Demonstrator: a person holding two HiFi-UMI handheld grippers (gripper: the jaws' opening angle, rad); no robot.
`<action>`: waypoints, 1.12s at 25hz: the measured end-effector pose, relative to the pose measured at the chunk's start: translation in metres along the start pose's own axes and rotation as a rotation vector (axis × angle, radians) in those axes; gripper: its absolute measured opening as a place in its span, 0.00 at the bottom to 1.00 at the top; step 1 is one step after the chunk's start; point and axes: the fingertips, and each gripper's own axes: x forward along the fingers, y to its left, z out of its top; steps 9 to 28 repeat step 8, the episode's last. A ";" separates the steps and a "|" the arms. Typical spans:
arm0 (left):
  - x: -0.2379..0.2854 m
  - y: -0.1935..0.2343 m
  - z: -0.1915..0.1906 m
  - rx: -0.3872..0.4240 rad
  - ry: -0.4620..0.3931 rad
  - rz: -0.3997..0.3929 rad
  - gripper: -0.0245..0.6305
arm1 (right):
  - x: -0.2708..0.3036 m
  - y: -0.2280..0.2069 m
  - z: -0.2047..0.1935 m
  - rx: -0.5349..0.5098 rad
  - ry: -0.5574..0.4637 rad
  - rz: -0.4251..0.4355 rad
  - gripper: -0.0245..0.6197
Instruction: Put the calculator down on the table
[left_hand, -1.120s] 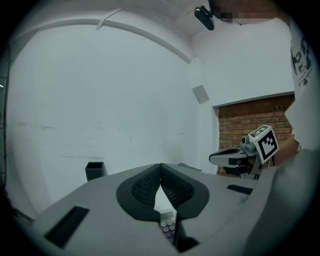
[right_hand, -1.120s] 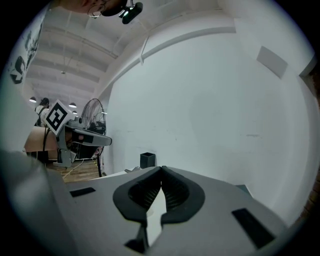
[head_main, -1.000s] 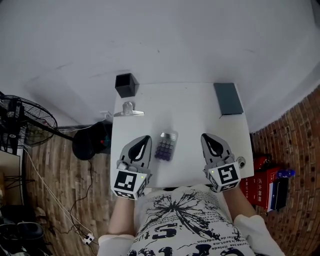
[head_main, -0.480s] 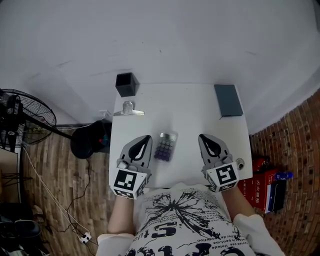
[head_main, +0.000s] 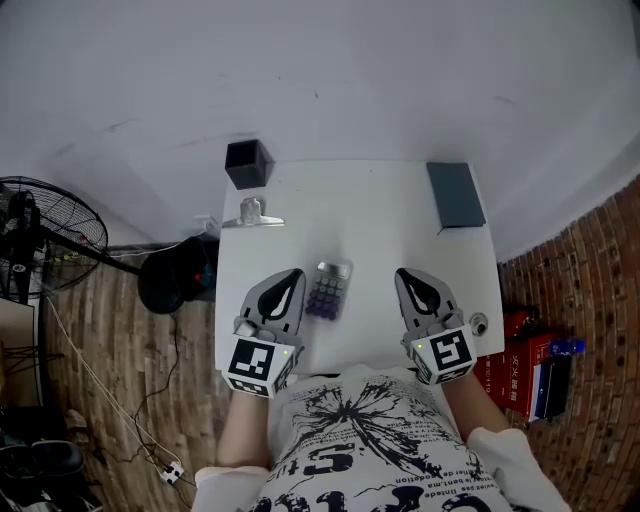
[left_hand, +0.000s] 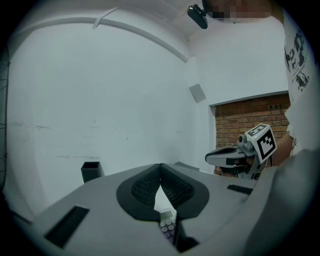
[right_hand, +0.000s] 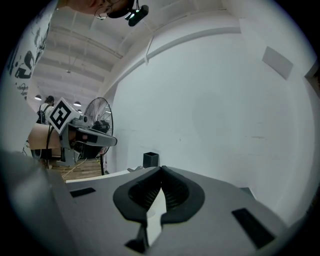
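Observation:
A small calculator (head_main: 329, 290) with purple keys lies flat on the white table (head_main: 370, 215), between my two grippers. My left gripper (head_main: 287, 280) rests just left of it, jaws shut with nothing between them. In the left gripper view the calculator (left_hand: 167, 226) shows low down through the gap behind the closed tips of that gripper (left_hand: 160, 166). My right gripper (head_main: 416, 277) sits to the calculator's right, apart from it, also shut and empty. Its closed jaws (right_hand: 161, 171) fill the lower part of the right gripper view.
A black square cup (head_main: 248, 164) stands at the table's far left corner, a metal binder clip (head_main: 254, 214) near the left edge, and a dark notebook (head_main: 456, 195) at the far right. A fan (head_main: 45, 235) stands on the floor left of the table; red boxes (head_main: 525, 365) lie to the right.

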 end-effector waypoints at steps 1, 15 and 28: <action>0.000 -0.002 -0.001 0.000 0.001 -0.001 0.06 | -0.001 0.000 -0.001 0.002 0.000 -0.003 0.06; 0.002 -0.007 -0.004 0.008 0.006 -0.007 0.06 | -0.003 0.000 -0.006 0.001 -0.004 -0.002 0.06; 0.002 -0.007 -0.004 0.008 0.006 -0.007 0.06 | -0.003 0.000 -0.006 0.001 -0.004 -0.002 0.06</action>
